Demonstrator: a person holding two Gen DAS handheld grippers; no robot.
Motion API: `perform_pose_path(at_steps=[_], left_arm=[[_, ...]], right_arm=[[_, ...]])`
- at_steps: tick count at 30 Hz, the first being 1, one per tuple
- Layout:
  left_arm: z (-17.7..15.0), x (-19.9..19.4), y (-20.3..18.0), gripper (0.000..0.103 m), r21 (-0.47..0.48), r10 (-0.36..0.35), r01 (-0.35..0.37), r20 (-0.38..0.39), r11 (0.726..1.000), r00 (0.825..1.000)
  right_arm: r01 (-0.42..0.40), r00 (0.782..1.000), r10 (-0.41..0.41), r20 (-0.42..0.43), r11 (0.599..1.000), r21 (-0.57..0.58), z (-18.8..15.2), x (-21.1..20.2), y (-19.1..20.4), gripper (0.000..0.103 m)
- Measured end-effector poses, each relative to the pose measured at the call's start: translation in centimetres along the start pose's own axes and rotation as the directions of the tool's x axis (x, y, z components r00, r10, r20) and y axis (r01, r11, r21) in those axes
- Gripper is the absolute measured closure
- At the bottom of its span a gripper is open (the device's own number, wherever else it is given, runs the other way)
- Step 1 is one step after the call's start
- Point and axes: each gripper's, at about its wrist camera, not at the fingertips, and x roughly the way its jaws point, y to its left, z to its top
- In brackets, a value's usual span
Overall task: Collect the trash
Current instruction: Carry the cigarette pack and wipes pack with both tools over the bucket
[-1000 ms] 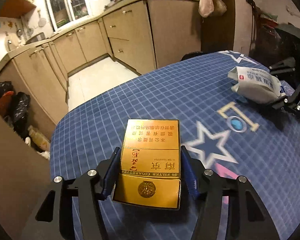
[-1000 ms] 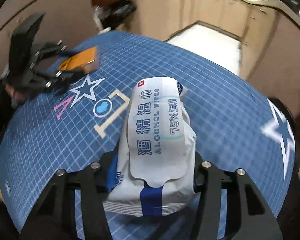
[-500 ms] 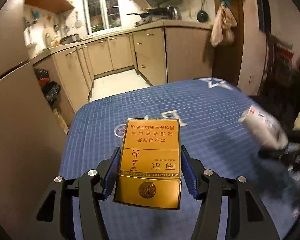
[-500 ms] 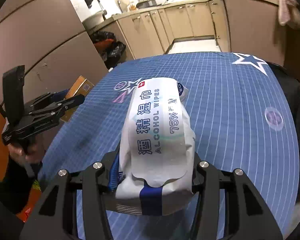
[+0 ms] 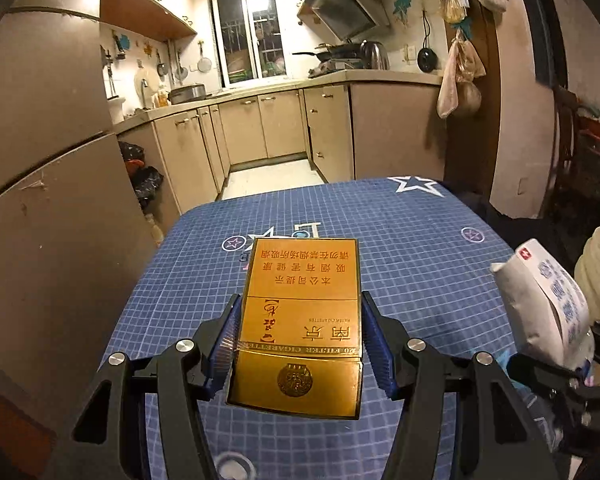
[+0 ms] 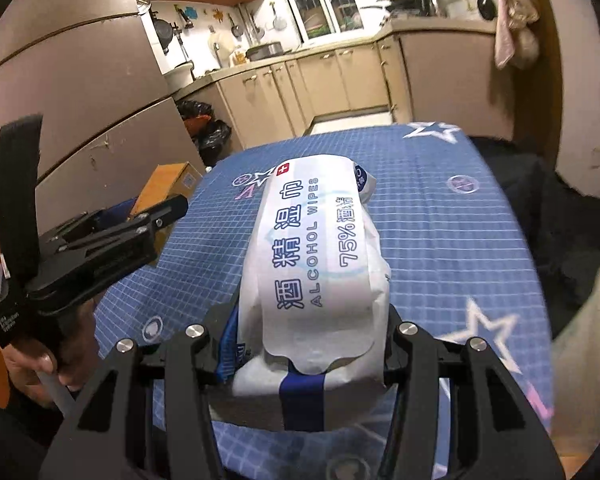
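Both hands have swung round toward the kitchen: left view, gold pack (image 5: 300, 332) clamped between the left gripper (image 5: 298, 344) jaws above the worktop (image 5: 412, 248); right view, wipes (image 6: 316, 276) clamped in the right gripper (image 6: 308, 344) jaws, both likely headed for a bin.

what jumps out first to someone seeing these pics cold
A gold cigarette pack fills the left wrist view, clamped in the left hand-held gripper above a blue grid tablecloth. In the right wrist view, a white alcohol wipes packet sits gripped in the right hand-held gripper.
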Motion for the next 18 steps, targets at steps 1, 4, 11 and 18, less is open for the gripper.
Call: perform_pose_path(at_steps=[1, 4, 11, 18], left_arm=[[0.0, -0.2, -0.3, 0.044, 0.000, -0.001, 0.001, 0.001, 1.000, 1.000], [-0.2, -1.2, -1.1, 0.044, 0.008, 0.002, -0.002, 0.005, 1.000, 1.000], [-0.2, -2.8, -2.4, 0.044, 0.034, 0.017, -0.017, 0.023, 0.999, 1.000], [-0.2, -3.7, -3.4, 0.044, 0.051, 0.020, -0.022, 0.035, 0.998, 0.999]], right_arm=[[0.008, 1.000, -0.008, 0.012, 1.000, 0.002, -0.1, -0.6, -0.1, 0.055], [0.019, 0.999, -0.020, 0.036, 1.000, 0.003, -0.2, -1.3, -0.5, 0.055], [0.029, 0.996, -0.027, 0.080, 0.999, -0.016, -0.6, -2.5, -0.6, 0.055], [0.032, 0.994, -0.032, 0.103, 0.999, -0.004, -1.2, -3.5, -1.2, 0.055]])
